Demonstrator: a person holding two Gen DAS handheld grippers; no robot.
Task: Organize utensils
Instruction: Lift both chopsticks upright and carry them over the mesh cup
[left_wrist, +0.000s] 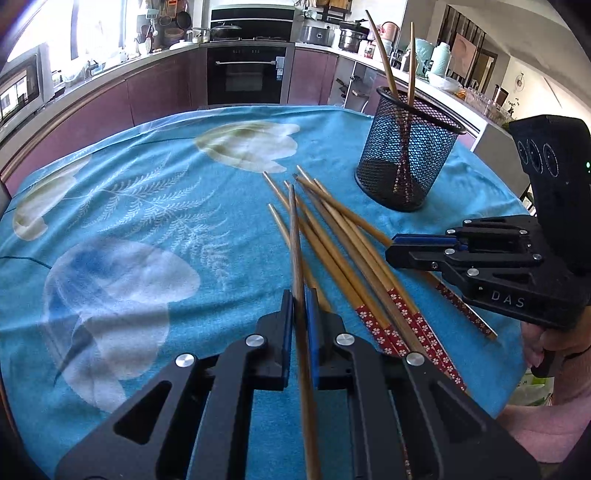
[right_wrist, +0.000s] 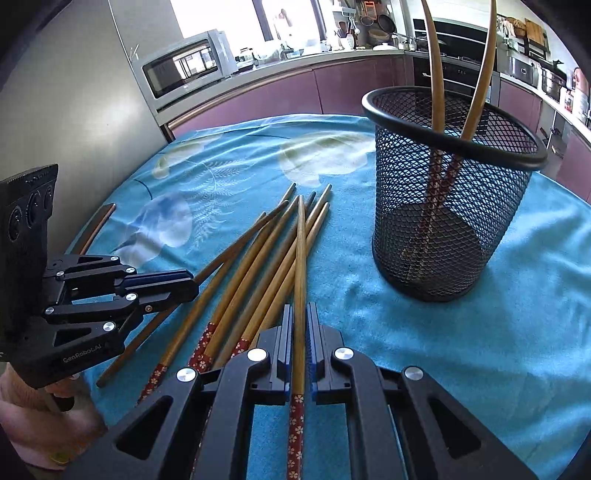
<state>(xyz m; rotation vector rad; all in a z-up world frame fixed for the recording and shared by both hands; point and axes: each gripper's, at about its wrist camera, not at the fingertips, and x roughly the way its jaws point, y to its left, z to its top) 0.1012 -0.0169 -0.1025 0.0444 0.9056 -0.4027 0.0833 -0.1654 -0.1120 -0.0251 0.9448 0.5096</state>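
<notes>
Each gripper's fingers pinch one chopstick: left gripper (left_wrist: 300, 314), right gripper (right_wrist: 300, 325). Loose chopsticks (right_wrist: 258, 266) lie ahead of both; the mesh holder (right_wrist: 443, 206), likely their destination, stands beyond the right fingers.

Black jaws, blue pads (left_wrist: 285, 325), silver screws (right_wrist: 257, 355)

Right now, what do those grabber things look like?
Each hand-held gripper is black with blue finger pads and silver round bolts. The left hand-held gripper says "GenRobot.AI" on its side; the right hand-held gripper says "DAS". Each carries a black box with three round circles. A pink sleeve shows.
</notes>
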